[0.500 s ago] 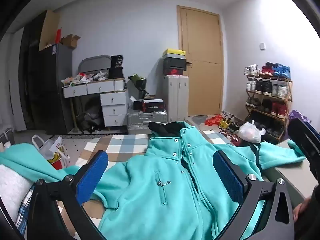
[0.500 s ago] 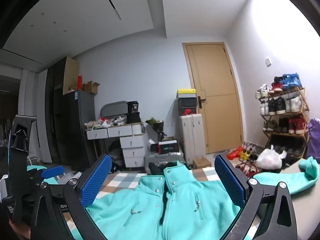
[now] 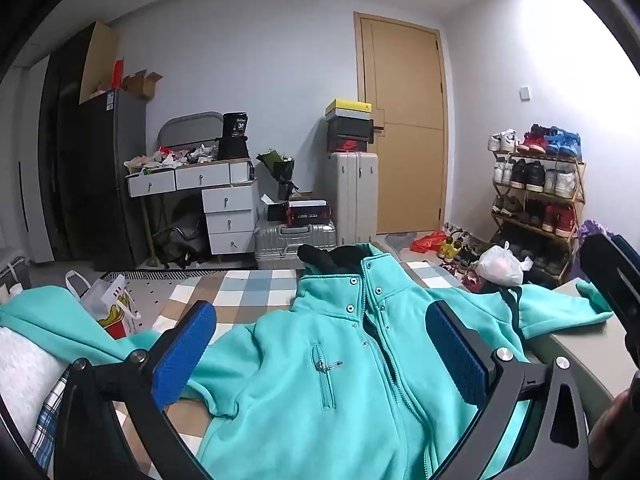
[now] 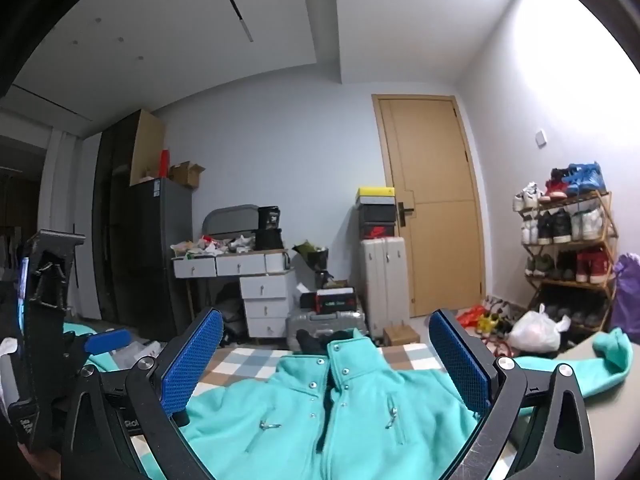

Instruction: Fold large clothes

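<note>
A teal zip-up jacket [image 3: 280,380] lies front up and spread out on a checked cloth [image 3: 240,292], collar pointing away from me. One sleeve [image 3: 560,312] reaches right onto a pale surface; the other sleeve [image 3: 36,308] runs off to the left. My left gripper [image 3: 320,356] hangs open just above the chest, nothing between its blue pads. My right gripper [image 4: 326,360] is open too, held level over the jacket [image 4: 288,400], nothing in it. Each gripper shows at the edge of the other's view: the left gripper [image 4: 100,340], the right gripper [image 3: 612,276].
Behind the cloth stand silver suitcases [image 3: 296,236], a white drawer unit [image 3: 230,216] and a wooden door [image 3: 404,128]. A shoe rack [image 3: 536,192] and a white plastic bag [image 3: 500,266] are at the right. A paper bag [image 3: 112,304] sits at the left.
</note>
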